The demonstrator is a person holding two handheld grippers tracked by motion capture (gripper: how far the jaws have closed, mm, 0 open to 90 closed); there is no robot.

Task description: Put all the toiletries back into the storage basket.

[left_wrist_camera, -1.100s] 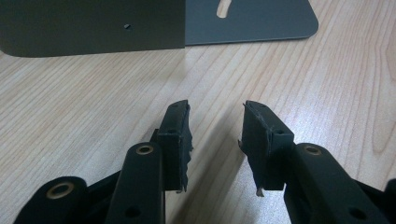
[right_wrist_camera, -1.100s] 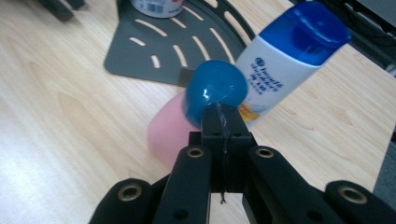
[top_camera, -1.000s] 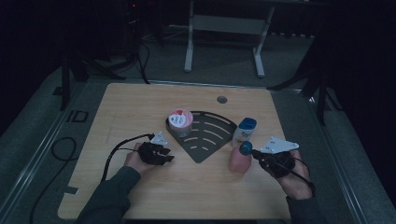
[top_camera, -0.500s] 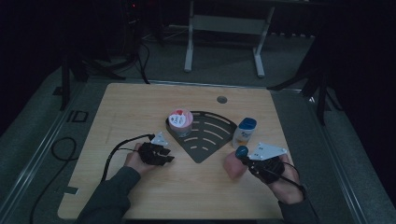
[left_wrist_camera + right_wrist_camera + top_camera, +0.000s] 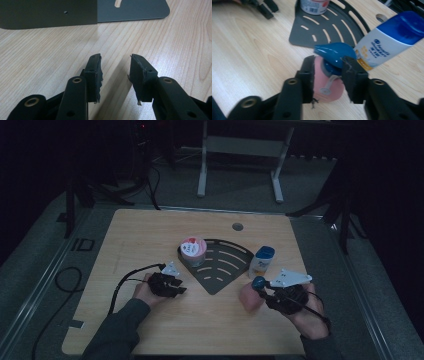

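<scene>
The right tool [image 5: 328, 65], its jaws just opening, straddles the pink bottle [image 5: 325, 85]; the left tool [image 5: 115, 65] is half-open, holding nothing.

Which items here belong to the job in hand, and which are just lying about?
In hand:
- pink bottle with a blue cap, standing between the jaws
- right gripper, jaws just been opening

Lying about:
- white shampoo bottle
- pink-topped tub
- dark slotted tray, which the tub stands on
- left gripper, open, holding nothing
</scene>
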